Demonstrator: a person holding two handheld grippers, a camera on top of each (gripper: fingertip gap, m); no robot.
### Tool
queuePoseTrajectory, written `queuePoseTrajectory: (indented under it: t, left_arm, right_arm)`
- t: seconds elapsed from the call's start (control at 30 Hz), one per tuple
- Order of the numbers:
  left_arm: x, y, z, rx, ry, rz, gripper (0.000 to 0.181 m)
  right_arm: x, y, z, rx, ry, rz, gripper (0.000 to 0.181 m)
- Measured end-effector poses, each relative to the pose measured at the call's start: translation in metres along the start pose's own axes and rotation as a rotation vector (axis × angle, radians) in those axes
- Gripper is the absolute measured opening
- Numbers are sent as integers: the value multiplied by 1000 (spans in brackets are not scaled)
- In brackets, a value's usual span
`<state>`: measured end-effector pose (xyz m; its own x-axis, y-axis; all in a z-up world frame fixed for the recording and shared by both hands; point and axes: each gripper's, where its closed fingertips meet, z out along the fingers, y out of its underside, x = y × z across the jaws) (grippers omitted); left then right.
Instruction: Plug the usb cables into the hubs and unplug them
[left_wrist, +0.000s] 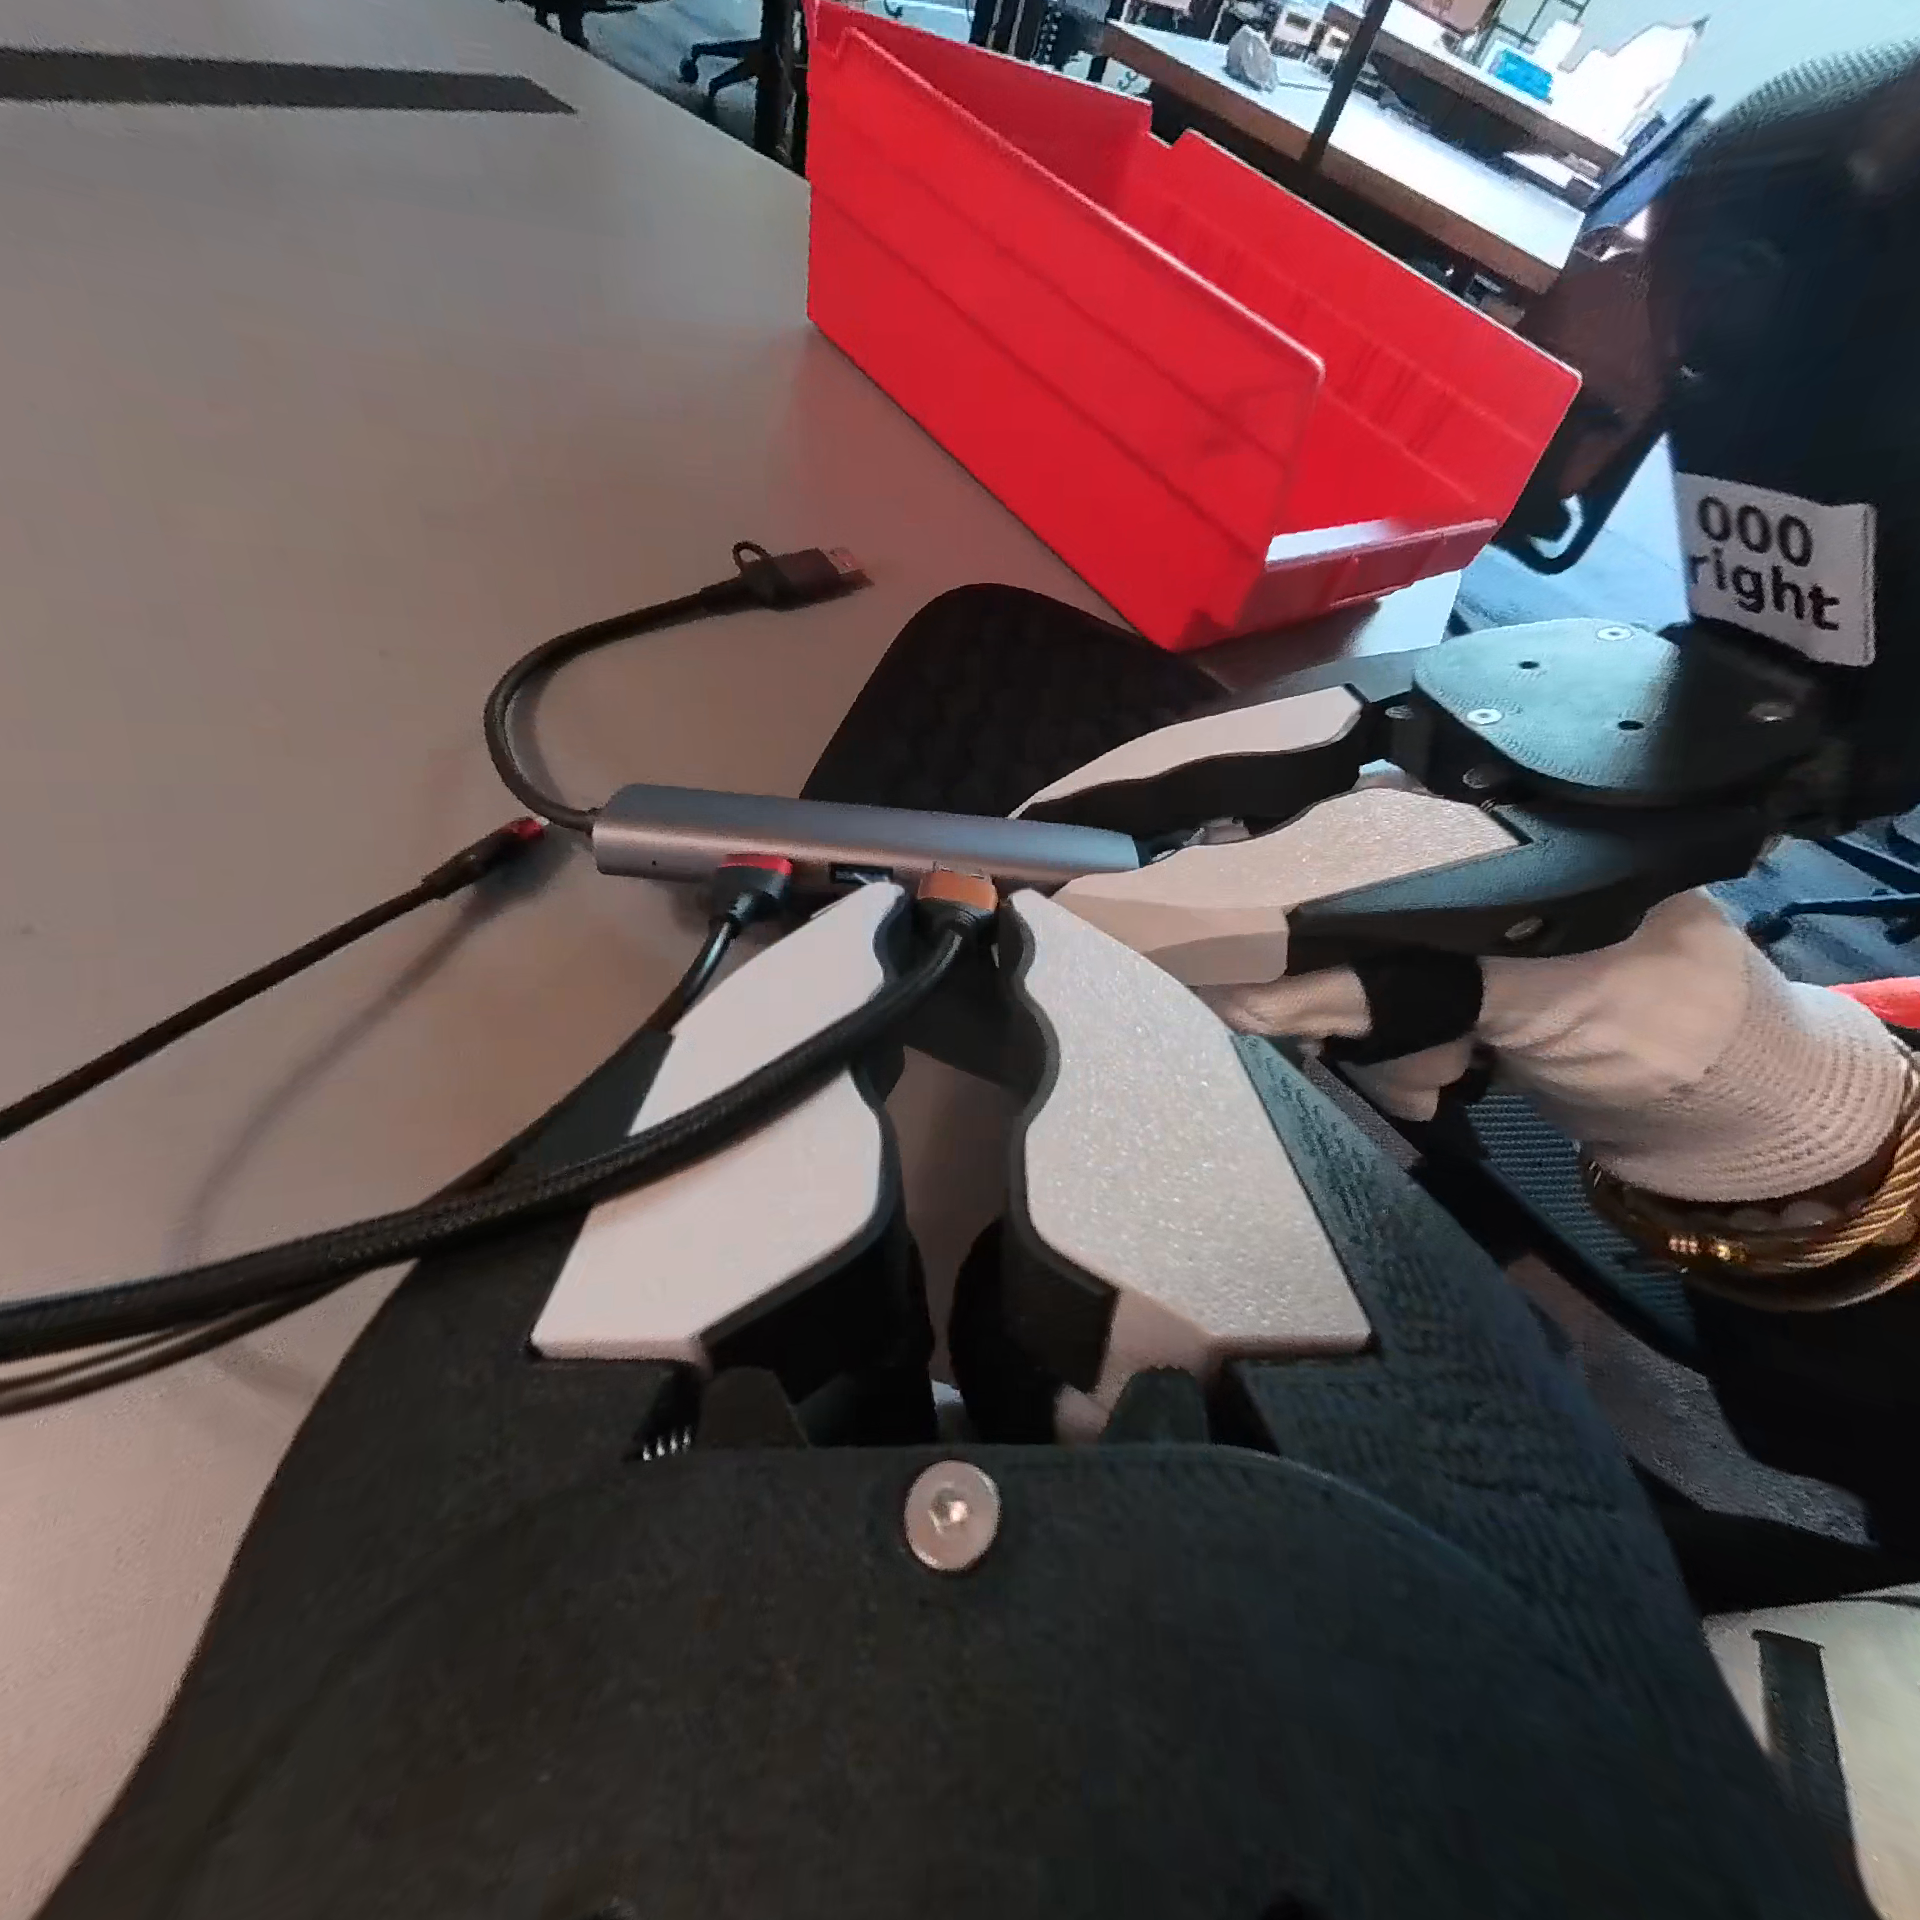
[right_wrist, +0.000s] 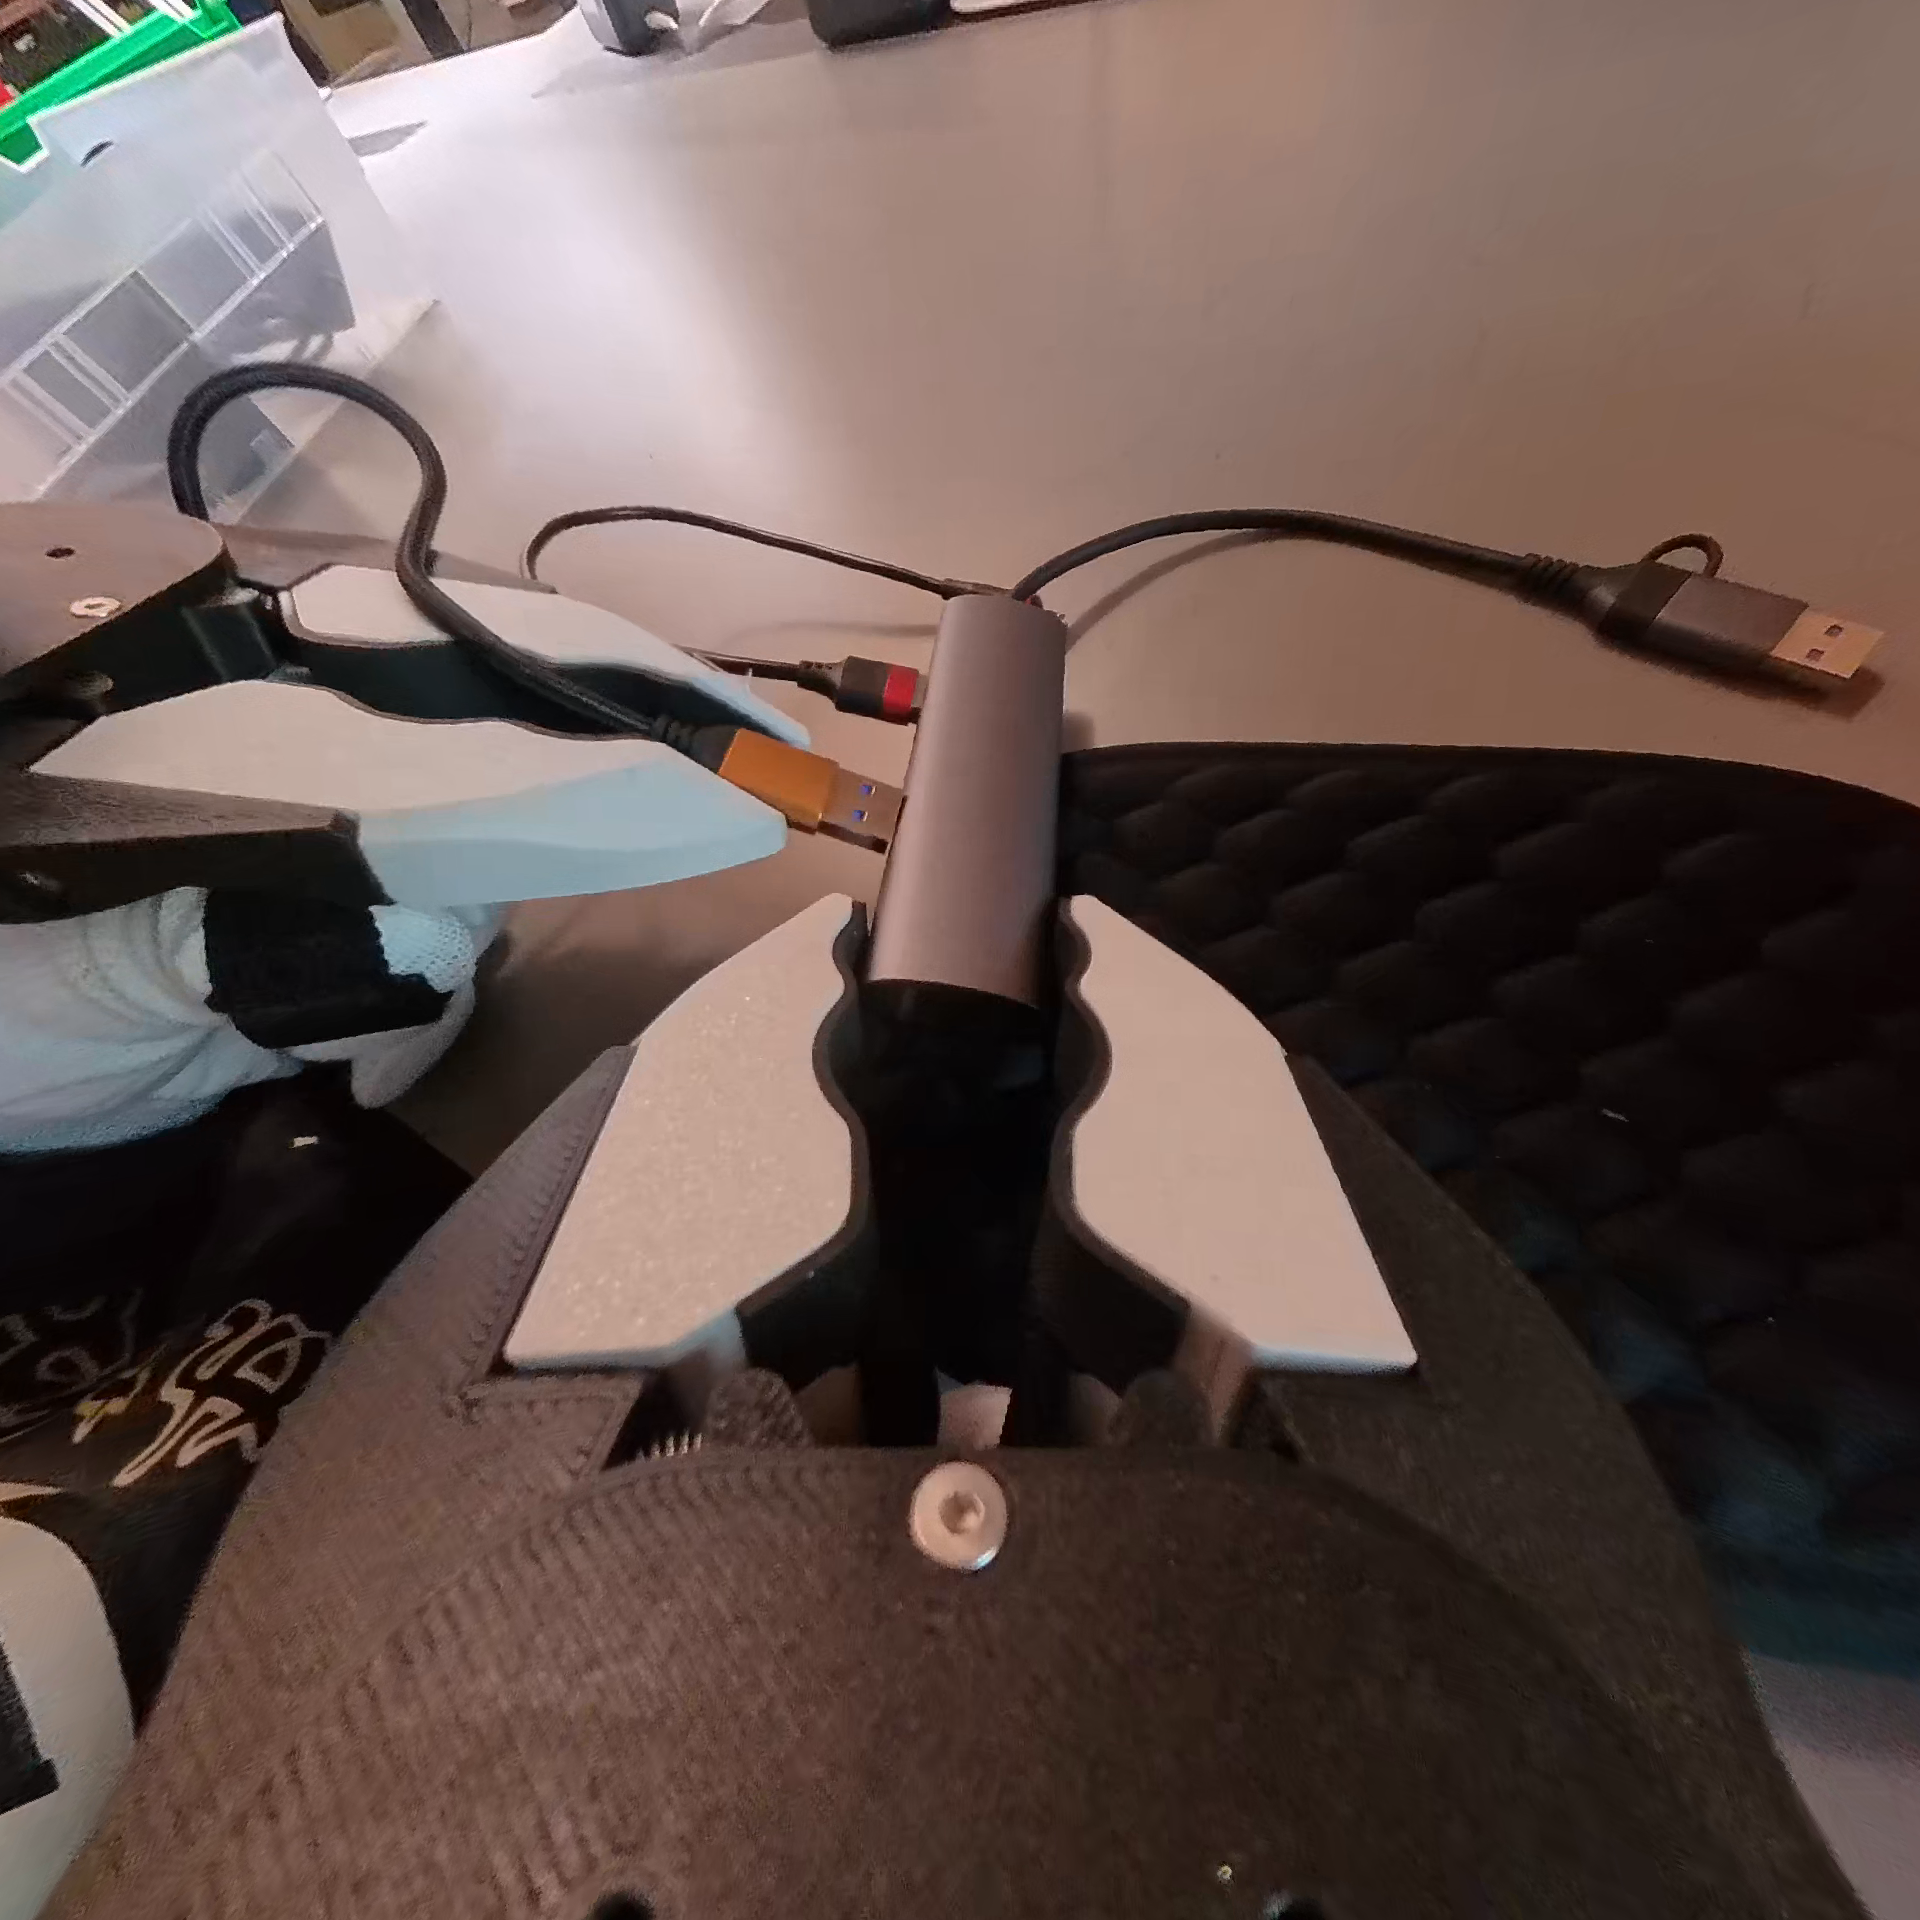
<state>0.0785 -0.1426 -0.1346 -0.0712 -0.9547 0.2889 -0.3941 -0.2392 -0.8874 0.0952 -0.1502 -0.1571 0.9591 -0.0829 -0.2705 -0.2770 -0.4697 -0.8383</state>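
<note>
Grey tabletop (left_wrist: 312, 364) under red bin (left_wrist: 1091, 343)

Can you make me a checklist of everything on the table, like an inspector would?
Surface: grey table, with a black textured mat under the work.
Job's things: grey hub held off the table; red plug seated in it; orange plug at a port, metal tip showing.
Clutter: red bin; clear plastic box.
Grippers: right gripper shut on the hub's end; left gripper shut on the orange plug.
Cables: hub's own lead lies loose, its plug unconnected; another red-tipped cable lies free.
Surroundings: other tables behind the bin.
</note>
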Motion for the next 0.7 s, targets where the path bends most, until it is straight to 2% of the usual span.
queuePoseTrajectory:
  t: [0.23, 0.6, 0.7]
  left_arm:
    - [2, 1, 2, 10, -46, -26, 15]
    - [2, 5, 6, -18, -11, -128, 14]
    - [4, 8, 6, -36, 25, -158, 15]
  right_arm:
    - [1, 0, -1, 23, 0, -5, 34]
    - [3, 1, -1, 34, 48, -80, 34]
    - [2, 1, -2, 33, 18, -61, 34]
